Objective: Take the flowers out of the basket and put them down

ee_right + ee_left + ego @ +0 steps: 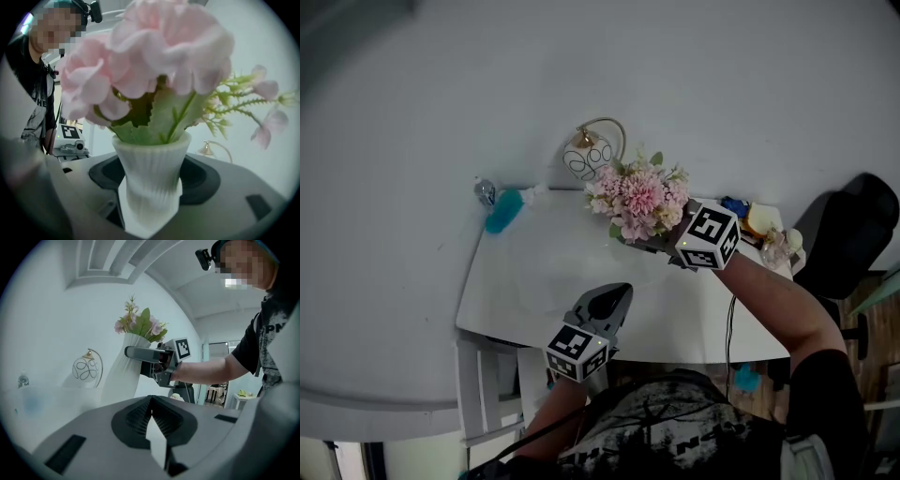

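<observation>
Evidently for steadiness, the right gripper (pixel 661 246) pinches the white ribbed vase (pixel 152 183) low on its body, so the pink artificial flowers (pixel 639 199) stand upright at centre frame over the white table (pixel 534 281). Lower down, the left gripper (pixel 614 298) is pressed together, empty.

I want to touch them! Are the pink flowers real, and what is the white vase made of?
The pink flowers look fake, probably fabric: the petals are matte and very even, and the green leaves look stiff and plasticky. The white vase seems to be plastic, or maybe ceramic. It is matte, with neat ribs running up it. The pictures can't settle which.
</observation>
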The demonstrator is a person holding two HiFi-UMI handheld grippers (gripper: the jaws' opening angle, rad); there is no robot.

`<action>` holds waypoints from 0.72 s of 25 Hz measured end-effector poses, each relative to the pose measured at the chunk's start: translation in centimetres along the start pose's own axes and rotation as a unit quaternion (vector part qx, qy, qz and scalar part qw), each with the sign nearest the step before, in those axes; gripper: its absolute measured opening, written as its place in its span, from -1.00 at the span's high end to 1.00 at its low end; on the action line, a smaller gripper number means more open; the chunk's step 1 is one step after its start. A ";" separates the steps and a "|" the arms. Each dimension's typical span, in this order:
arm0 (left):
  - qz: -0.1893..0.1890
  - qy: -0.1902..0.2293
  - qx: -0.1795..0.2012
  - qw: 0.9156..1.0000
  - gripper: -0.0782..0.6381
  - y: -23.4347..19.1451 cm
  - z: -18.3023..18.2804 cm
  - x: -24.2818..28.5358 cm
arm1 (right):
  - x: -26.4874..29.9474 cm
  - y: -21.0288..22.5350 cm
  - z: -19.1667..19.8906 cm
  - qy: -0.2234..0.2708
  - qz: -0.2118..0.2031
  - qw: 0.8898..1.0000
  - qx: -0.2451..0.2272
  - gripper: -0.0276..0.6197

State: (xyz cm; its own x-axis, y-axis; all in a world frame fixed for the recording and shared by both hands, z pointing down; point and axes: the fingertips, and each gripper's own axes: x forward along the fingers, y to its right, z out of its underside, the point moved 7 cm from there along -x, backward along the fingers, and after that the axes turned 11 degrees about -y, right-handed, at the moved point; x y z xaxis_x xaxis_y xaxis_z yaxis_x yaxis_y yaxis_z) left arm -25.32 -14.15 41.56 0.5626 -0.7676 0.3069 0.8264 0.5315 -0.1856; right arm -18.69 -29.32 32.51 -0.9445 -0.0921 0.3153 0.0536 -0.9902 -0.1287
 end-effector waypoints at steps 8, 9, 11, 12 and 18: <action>0.037 -0.007 0.018 0.999 0.74 5.8 -2.6 6.1 | -12.2 1.2 -0.6 0.044 0.043 0.998 0.032 -0.14; 0.042 -0.004 0.018 0.999 0.74 5.8 -2.6 6.6 | -12.6 1.2 -0.5 0.042 0.047 0.998 0.030 -0.14; 0.051 0.001 0.018 0.999 0.74 5.5 -2.4 7.3 | -12.9 1.4 -0.1 0.032 0.055 0.998 0.024 -0.15; 0.056 0.002 0.019 0.998 0.74 5.3 -2.4 7.7 | -13.0 1.5 0.2 0.025 0.059 0.998 0.023 -0.14; 0.076 0.001 0.023 0.997 0.74 8.0 -2.6 10.3 | -17.3 1.9 3.1 0.004 0.084 0.996 0.038 -0.15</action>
State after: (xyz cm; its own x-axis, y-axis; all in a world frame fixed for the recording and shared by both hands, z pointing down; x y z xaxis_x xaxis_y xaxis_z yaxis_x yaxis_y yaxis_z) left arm -12.86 -18.76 40.78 0.6819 -0.6771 0.2767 0.7293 0.6583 -0.1862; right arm -1.25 -29.89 29.75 -0.9228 -0.2565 0.2875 0.2350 -0.9660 -0.1075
